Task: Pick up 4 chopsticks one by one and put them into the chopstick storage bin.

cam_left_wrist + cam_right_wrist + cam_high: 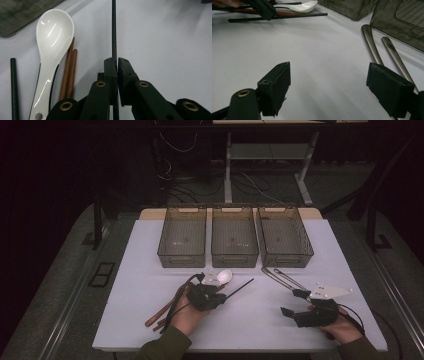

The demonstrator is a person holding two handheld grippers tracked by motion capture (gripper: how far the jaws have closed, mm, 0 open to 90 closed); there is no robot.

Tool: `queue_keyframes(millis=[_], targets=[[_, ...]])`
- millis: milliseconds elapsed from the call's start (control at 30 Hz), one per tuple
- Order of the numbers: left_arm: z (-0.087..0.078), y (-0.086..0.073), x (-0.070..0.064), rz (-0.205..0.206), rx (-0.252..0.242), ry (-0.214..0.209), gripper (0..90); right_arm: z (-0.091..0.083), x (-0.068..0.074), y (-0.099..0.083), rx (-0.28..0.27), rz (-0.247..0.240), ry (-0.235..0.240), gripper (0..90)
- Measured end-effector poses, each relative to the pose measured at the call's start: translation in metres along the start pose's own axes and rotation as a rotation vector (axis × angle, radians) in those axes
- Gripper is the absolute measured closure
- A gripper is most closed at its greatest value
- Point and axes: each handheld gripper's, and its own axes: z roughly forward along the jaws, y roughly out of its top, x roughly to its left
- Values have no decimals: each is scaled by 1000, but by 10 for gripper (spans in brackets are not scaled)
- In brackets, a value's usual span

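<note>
left gripper [116, 65], near edge of the table [150, 250]: fingers [110, 72] clenched on a thin black chopstick [114, 27], whose long axis runs straight ahead out of the grip, away from the hand, its tip aimed toward the far right. just left of it lie a white spoon [53, 40], two brown chopsticks [70, 70] and a second black chopstick [13, 85]. right gripper [328, 85]: fingers [279, 75] released, spread wide, grasping nothing, two metal handles [372, 45] just beyond its right finger. farther off stand three trays [234, 237]; the left hand is judged nearer the left and middle ones
</note>
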Motion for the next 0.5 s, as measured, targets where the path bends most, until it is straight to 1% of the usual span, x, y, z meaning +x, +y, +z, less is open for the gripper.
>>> queue_keyframes(millis=[33,100,233,367,500], targets=[[-1,1,0,6,2,-2,856,0,0,0,2,0,1,193],[-2,2,0,0,-5,-8,856,1,1,0,0,1,7,193],[-4,4,0,11,-9,-20,856,3,1,0,0,5,17,192],[-7,5,1,14,-23,-22,856,5,0,-1,8,10,19,192],[-9,7,2,9,-43,-22,857,5,0,-1,7,8,20,192]])
